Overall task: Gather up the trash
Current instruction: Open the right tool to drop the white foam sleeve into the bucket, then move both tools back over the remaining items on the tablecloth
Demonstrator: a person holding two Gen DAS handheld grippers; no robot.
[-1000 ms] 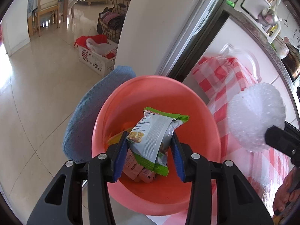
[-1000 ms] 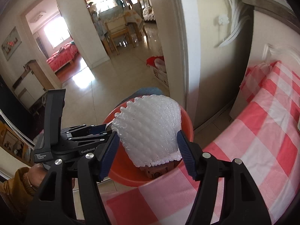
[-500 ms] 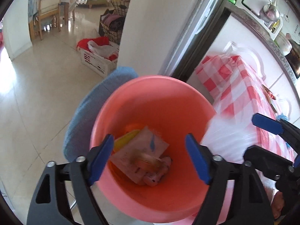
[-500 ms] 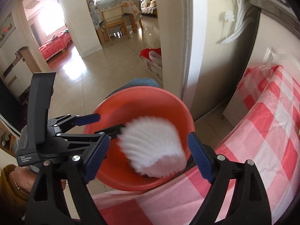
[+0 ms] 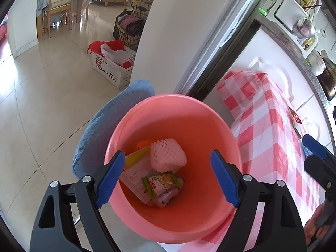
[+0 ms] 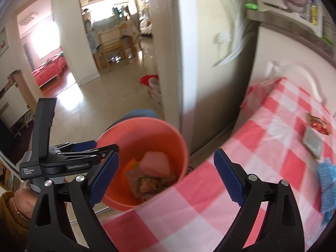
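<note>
Fingers: left gripper (image 5: 166, 178) and right gripper (image 6: 166, 178) were both spreading wider, nothing between them.
Trash: foam net (image 5: 168, 155) and snack wrapper (image 5: 161, 183) sat inside the pink bucket (image 5: 210, 126).
Tabletop: checkered tabletop (image 6: 262, 147) was just beside the bucket.

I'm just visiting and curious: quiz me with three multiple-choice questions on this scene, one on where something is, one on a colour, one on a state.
1. Where does the white foam fruit net lie?
A on the tablecloth
B in the bucket
C on the floor

2. What colour is the bucket?
A salmon pink
B green
C black

3. How is the right gripper?
A clamped on a packet
B shut, empty
C open, empty

Answers: 1 B, it rests on the wrappers inside. 2 A, its wall shows pink. 3 C, its jaws are opening with nothing between.
</note>
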